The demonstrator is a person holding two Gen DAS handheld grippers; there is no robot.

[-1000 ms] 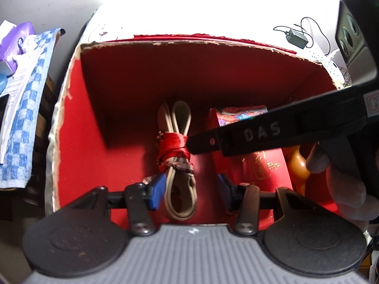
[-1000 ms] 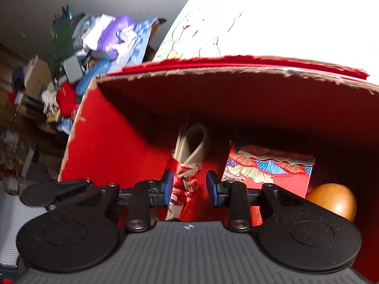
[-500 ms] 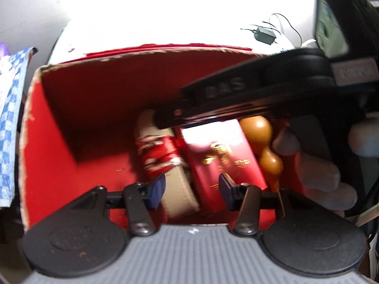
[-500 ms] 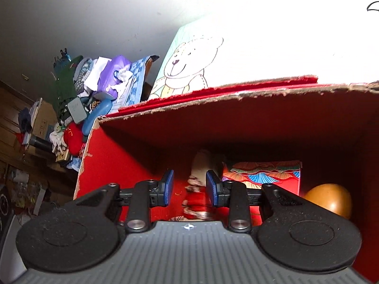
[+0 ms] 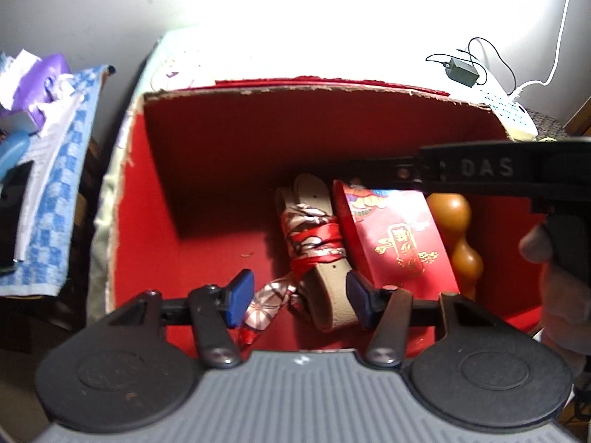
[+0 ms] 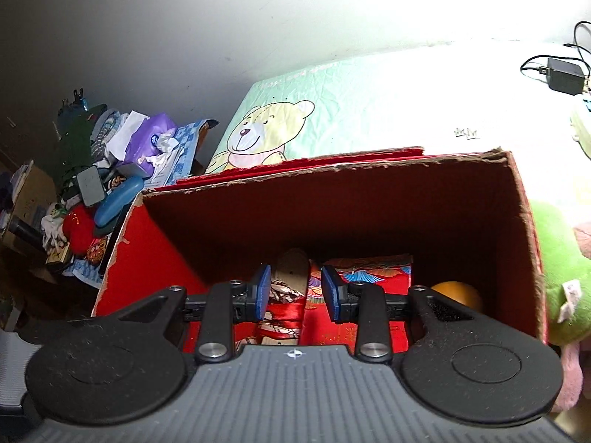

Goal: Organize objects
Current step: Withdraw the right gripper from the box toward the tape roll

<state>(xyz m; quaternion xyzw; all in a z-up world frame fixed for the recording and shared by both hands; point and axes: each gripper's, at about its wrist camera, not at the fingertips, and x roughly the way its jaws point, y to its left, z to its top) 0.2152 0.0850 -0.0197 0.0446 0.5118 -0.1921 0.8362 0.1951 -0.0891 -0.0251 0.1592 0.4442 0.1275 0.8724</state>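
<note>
An open red cardboard box holds a beige belt bundle tied with a red patterned scarf, a red packet with gold print and a brown gourd. My left gripper hangs inside the box with its jaws opening. The belt's near end lies between them, and the left pad stands clear of it. My right gripper hovers above the box, open with nothing between its pads. One of its black fingers crosses the left wrist view.
The box sits on a bed sheet with a bear print. A green plush toy lies against its right wall. A power adapter with cable is at the back right. A cluttered stand with a blue checked cloth is on the left.
My right gripper has risen out of the box and tilted up, so the bed now shows. My left gripper's jaws have widened around the belt's end.
</note>
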